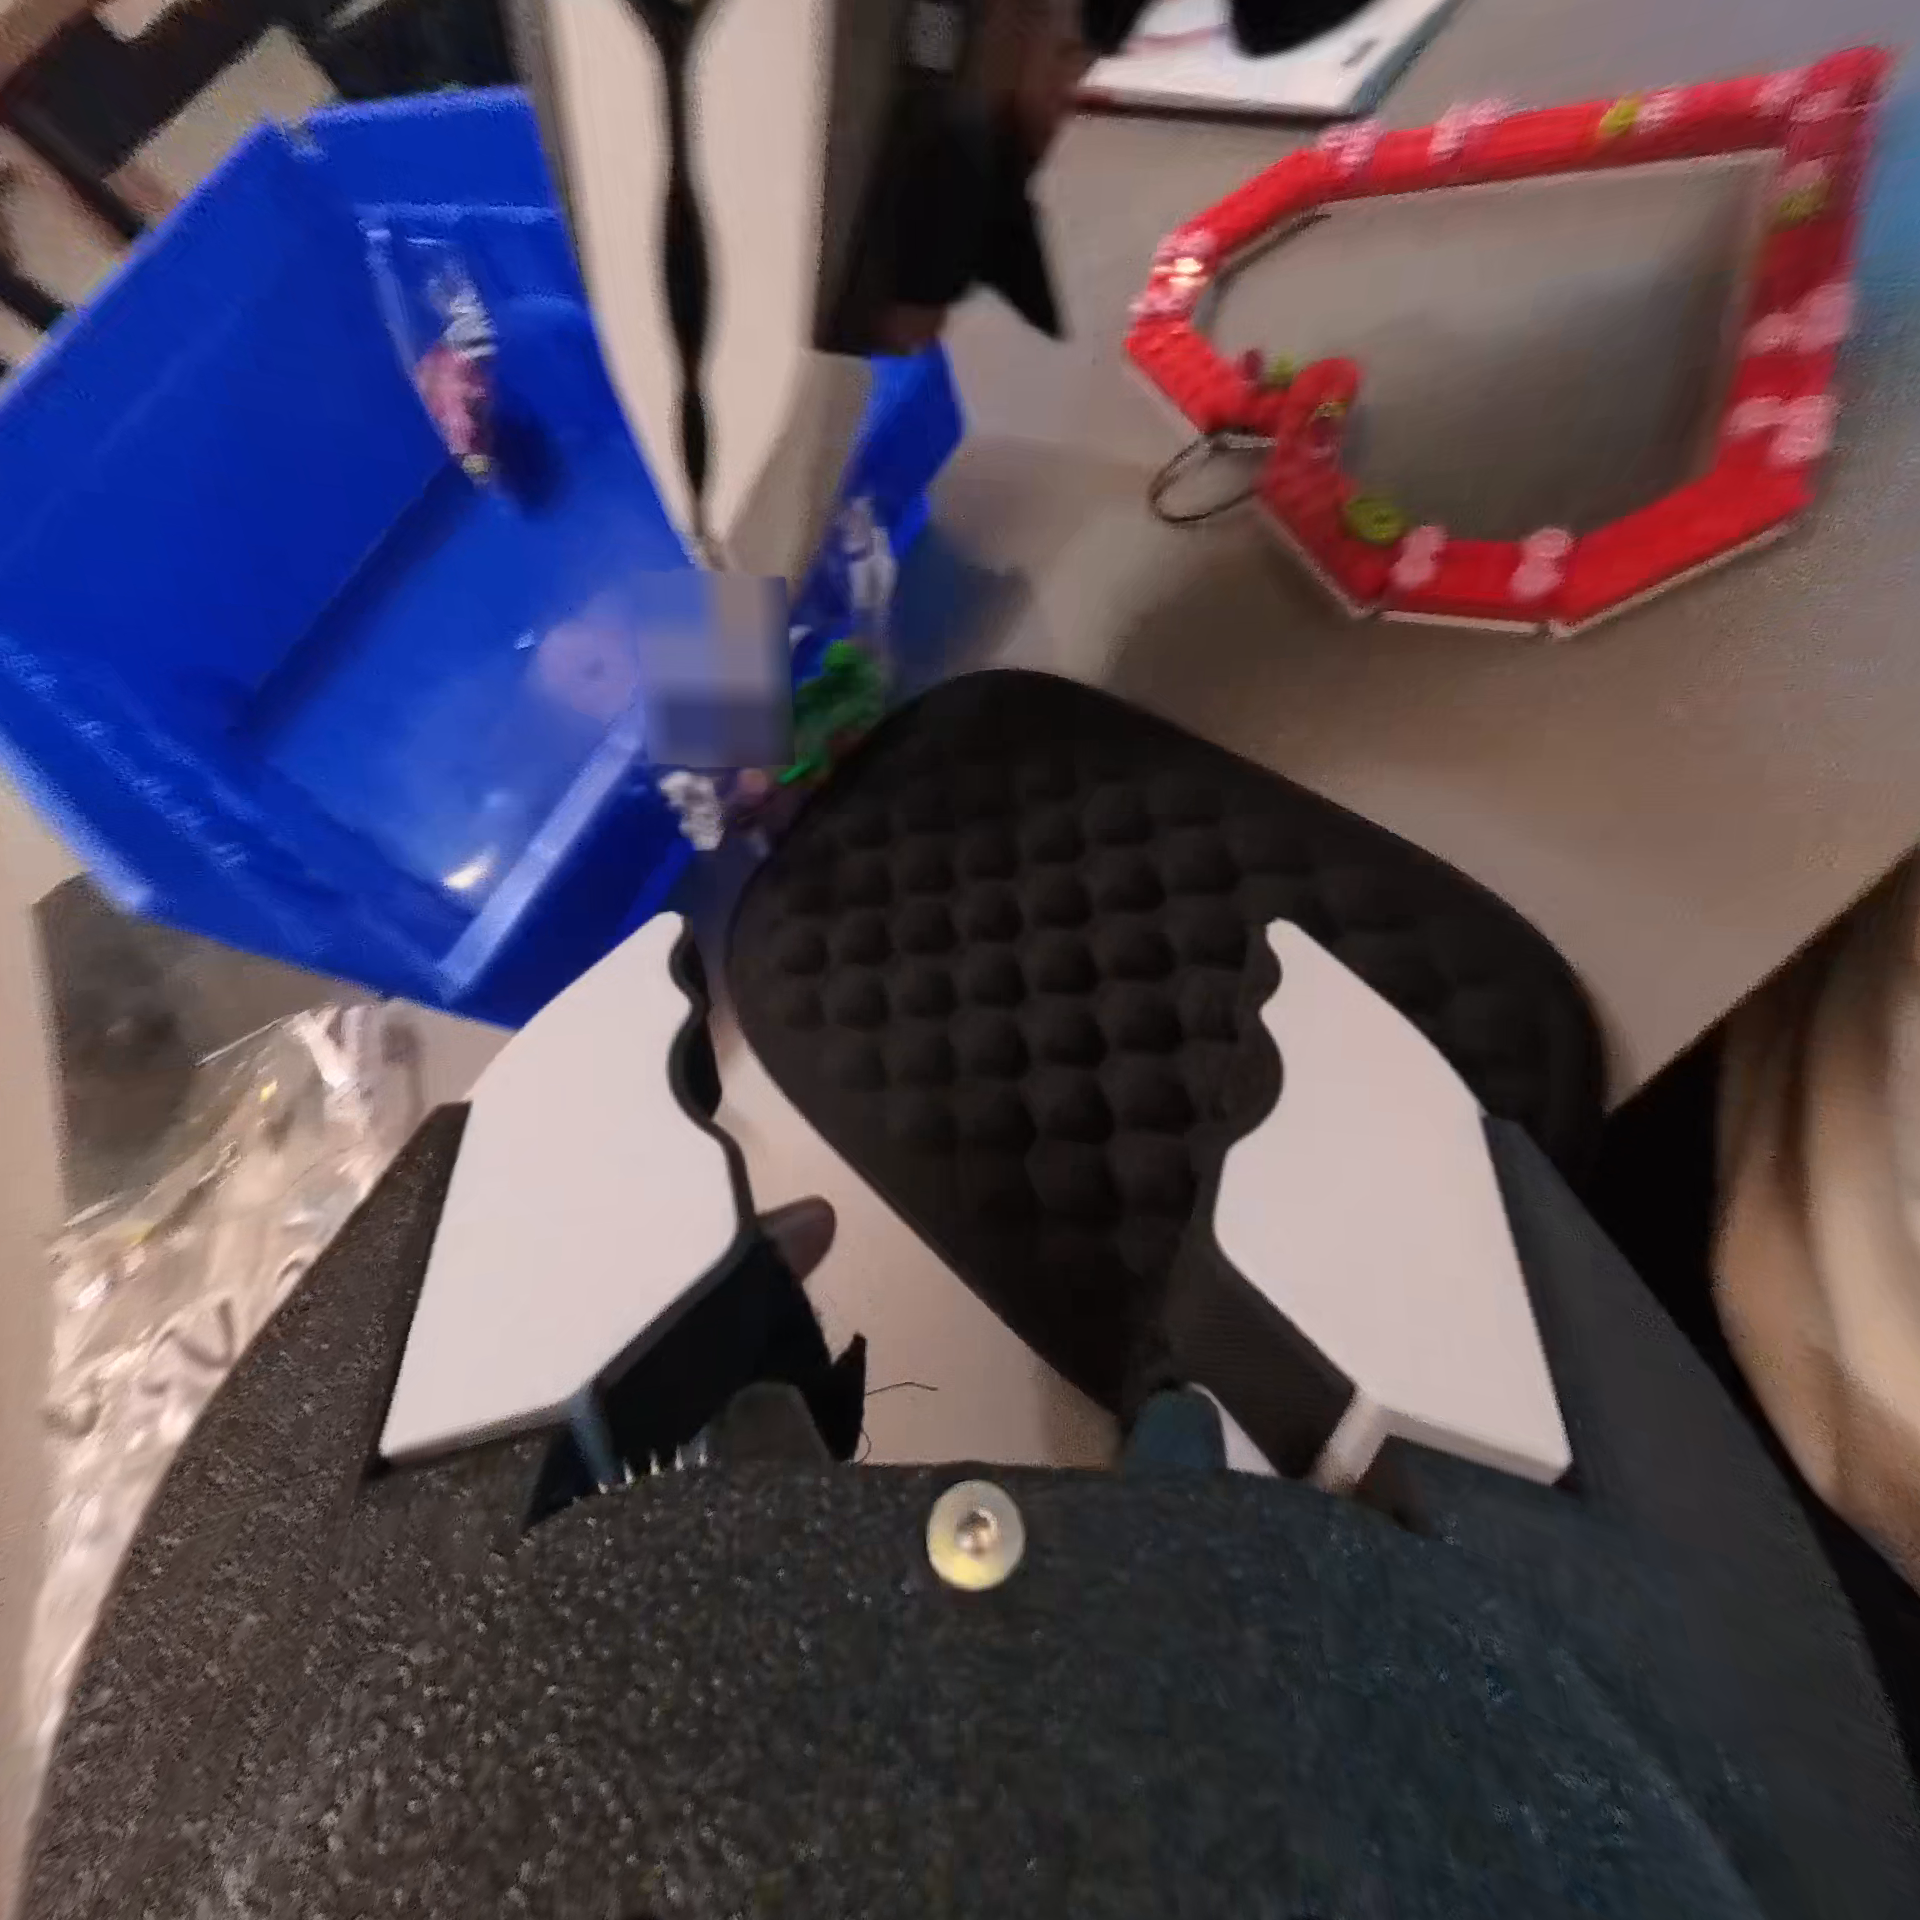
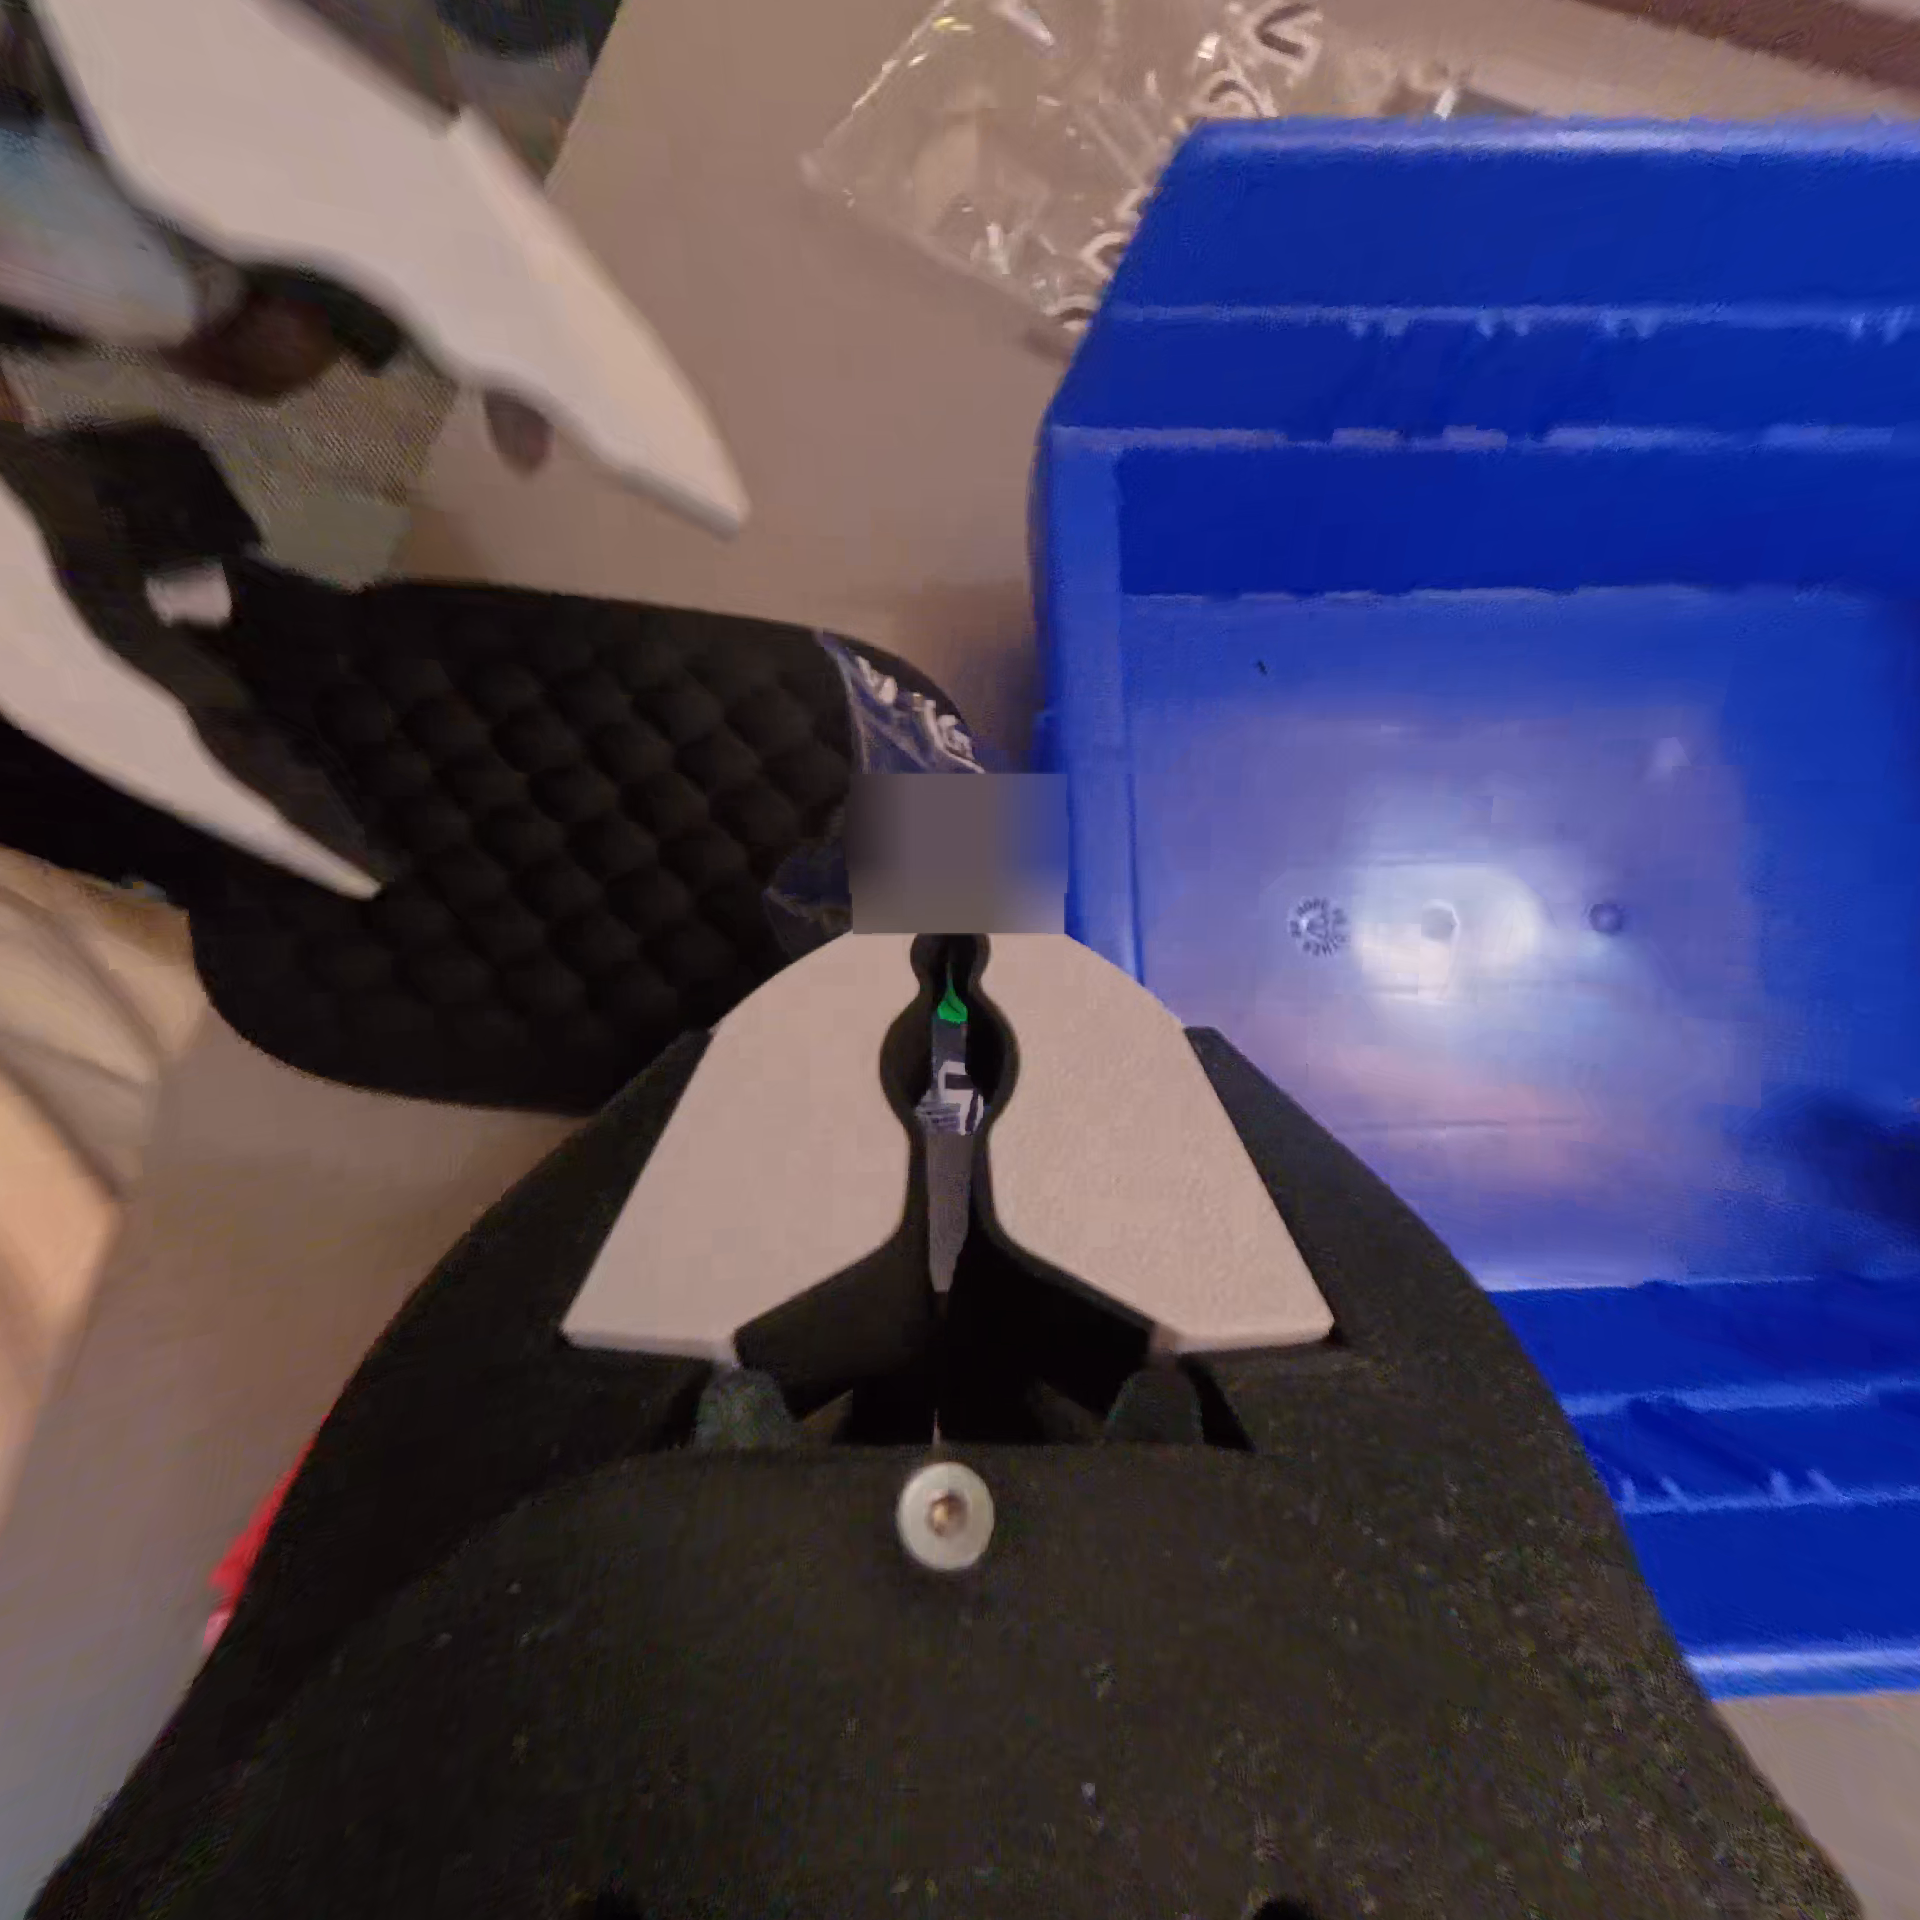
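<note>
My right gripper (image 2: 951, 966) is shut on a thin packet (image 2: 948, 1091) with a blue-and-white wrapper and a green patch. It holds the packet by the near corner of a blue plastic bin (image 2: 1455, 831). In the left wrist view the right gripper (image 1: 743, 520) comes down from the top with the packet (image 1: 862, 561) hanging between the bin (image 1: 312, 582) and a black dimpled pad (image 1: 997, 987). My left gripper (image 1: 977, 925) is open over that pad, its right finger (image 1: 1371, 1195) lying on it. The right wrist view shows the pad (image 2: 540, 831) under the left gripper (image 2: 545, 701). Both views are blurred.
A small packet (image 1: 457, 364) lies in the bin. A red octagonal frame (image 1: 1787, 343) with a wire ring (image 1: 1195, 478) sits at the back right. Crumpled clear plastic bags (image 1: 208, 1195) (image 2: 1039, 156) lie beside the bin. The table edge (image 1: 1714, 997) runs close on the right. My right fingertips sit around 8 cm from my left ones.
</note>
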Tool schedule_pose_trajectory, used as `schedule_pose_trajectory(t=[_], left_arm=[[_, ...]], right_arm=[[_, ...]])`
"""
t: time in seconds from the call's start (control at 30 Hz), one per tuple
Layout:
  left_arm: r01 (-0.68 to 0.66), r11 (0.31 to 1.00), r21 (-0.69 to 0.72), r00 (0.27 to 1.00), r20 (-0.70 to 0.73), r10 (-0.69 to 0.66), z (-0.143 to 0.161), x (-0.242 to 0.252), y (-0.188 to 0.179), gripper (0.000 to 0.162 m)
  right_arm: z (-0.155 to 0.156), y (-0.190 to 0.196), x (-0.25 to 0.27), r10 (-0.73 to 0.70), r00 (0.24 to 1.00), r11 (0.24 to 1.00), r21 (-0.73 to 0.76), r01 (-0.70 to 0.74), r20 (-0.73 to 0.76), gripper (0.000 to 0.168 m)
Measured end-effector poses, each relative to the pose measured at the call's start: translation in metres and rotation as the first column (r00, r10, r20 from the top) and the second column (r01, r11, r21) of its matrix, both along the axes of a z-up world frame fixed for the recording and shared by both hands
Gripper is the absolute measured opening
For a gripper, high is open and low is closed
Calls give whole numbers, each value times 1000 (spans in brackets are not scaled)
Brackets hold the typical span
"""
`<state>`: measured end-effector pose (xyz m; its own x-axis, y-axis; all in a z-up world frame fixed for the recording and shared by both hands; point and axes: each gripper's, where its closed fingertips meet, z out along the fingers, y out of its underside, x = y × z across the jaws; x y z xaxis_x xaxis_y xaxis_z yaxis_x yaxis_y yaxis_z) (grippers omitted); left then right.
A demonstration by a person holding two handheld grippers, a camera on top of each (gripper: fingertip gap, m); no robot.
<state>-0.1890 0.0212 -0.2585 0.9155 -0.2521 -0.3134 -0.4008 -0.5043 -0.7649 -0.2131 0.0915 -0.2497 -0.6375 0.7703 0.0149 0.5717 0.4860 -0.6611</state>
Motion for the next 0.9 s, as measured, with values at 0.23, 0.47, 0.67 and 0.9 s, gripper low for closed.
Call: schedule_pose_trajectory(t=[0.23, 0.47, 0.67, 0.9], left_arm=[[200, 927, -319, 959, 256, -118, -28, -33, 8, 91], [227, 882, -412, 922, 383, -58, -47, -30, 25, 106], [281, 877, -391, 922, 364, -133, -49, -20, 27, 96], [294, 880, -373, 917, 368, -151, -49, -13, 19, 96]], right_arm=[[7, 10, -8, -72, 987, 979, -179, 98, 145, 0], [8, 8, -5, -62, 992, 990, -118, 74, 106, 0], [7, 5, -4, -65, 986, 980, -177, 92, 153, 0], [3, -2, -3, -88, 964, 946, -281, 159, 250, 0]])
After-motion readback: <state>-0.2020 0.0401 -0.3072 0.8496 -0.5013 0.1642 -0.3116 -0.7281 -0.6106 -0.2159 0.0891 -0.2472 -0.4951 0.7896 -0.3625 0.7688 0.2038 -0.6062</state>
